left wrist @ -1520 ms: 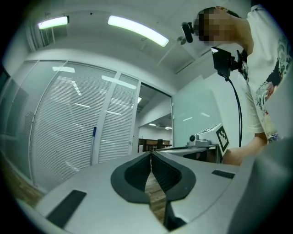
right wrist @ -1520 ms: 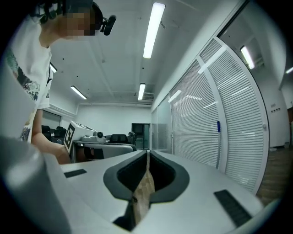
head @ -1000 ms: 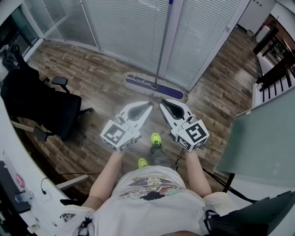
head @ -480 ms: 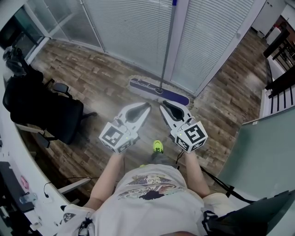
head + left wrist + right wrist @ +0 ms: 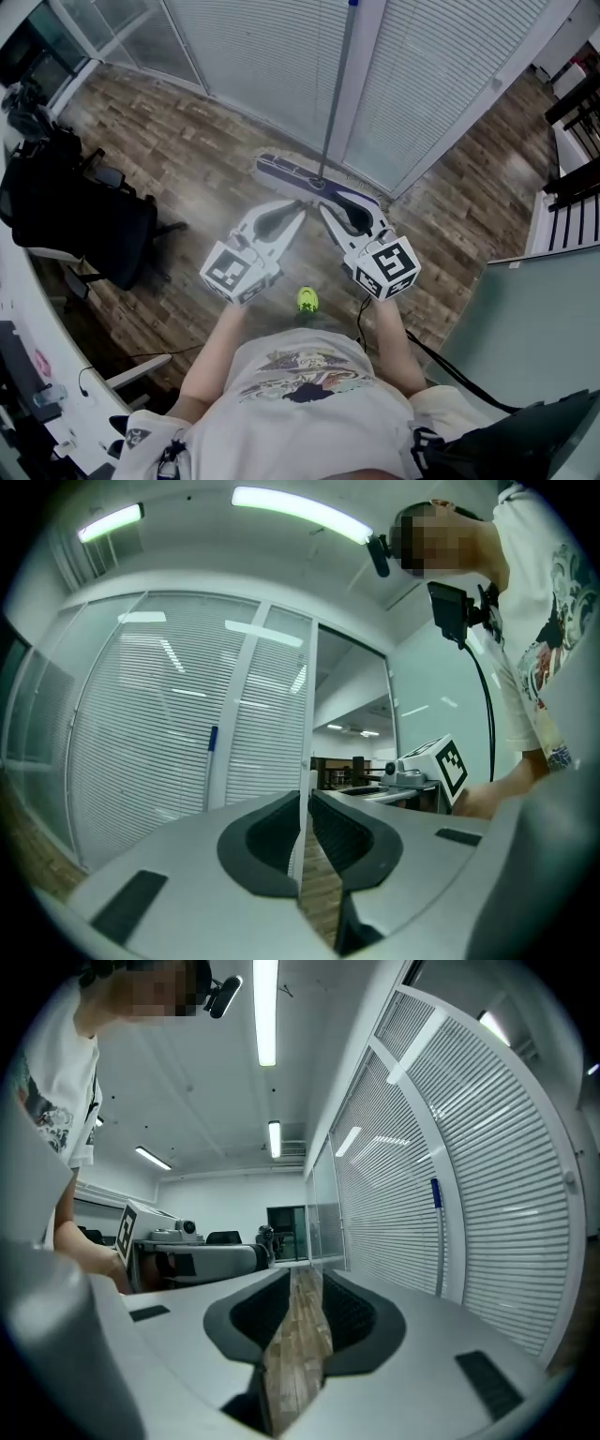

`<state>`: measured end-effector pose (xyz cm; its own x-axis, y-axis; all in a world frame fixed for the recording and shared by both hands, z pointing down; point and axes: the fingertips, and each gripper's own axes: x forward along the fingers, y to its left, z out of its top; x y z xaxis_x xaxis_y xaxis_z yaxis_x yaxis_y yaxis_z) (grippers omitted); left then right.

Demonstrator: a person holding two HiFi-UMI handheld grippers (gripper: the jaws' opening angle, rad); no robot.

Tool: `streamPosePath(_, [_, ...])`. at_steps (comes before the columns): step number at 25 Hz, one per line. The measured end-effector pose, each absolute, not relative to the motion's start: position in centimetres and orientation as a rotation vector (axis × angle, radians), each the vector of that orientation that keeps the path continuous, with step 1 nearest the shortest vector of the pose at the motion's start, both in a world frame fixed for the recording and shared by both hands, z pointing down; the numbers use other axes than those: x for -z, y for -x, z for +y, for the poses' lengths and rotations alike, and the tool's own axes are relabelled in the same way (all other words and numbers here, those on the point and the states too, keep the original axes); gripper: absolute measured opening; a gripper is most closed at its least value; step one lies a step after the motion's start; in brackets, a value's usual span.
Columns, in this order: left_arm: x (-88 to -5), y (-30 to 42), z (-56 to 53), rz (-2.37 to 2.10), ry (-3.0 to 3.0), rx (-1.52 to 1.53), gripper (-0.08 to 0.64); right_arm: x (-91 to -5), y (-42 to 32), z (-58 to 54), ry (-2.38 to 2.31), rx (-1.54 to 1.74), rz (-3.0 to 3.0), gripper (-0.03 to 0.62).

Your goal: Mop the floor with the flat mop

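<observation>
The flat mop leans upright against the white blinds, its purple head on the wooden floor and its silver handle rising to a blue tip. Both grippers point level at it, side by side, just short of the mop head. My left gripper is shut, with only a thin slit between its pads and nothing in them. My right gripper has its jaws opening, with only floor showing in the gap. The handle stands ahead to the left in the left gripper view, and the handle ahead to the right in the right gripper view.
A black office chair draped with dark cloth stands at the left beside a white desk. A pale green panel is at the right, dark furniture beyond it. A black cable trails behind my right arm. My green shoe is below the grippers.
Both grippers have moved forward toward the mop, so their tips now sit close to the mop head. The right gripper's jaws have parted; the left stays shut.
</observation>
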<state>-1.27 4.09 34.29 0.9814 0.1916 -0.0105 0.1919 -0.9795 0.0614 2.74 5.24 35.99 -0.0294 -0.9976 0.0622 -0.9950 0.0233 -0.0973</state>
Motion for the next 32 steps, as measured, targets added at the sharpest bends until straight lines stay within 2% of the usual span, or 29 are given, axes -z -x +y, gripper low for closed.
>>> streamPosePath(8, [-34.3, -3.3, 3.2, 0.279, -3.091, -0.008, 0.060, -36.6, -7.2, 4.7, 2.204, 0.205, 2.211, 0.094])
streamPosePath(17, [-34.5, -6.0, -1.6, 0.280, -3.069, 0.026, 0.081, -37.1, -10.5, 0.4, 2.249, 0.254, 2.183, 0.130])
streamPosePath(23, [-34.6, -10.0, -7.0, 0.304, -3.064, 0.048, 0.113, -37.5, -14.0, -4.9, 2.291, 0.271, 2.168, 0.144])
streamPosePath(32, [-33.6, -17.7, -16.3, 0.399, -3.063, 0.062, 0.120, -36.6, -21.2, -14.0, 2.384, 0.276, 2.107, 0.156])
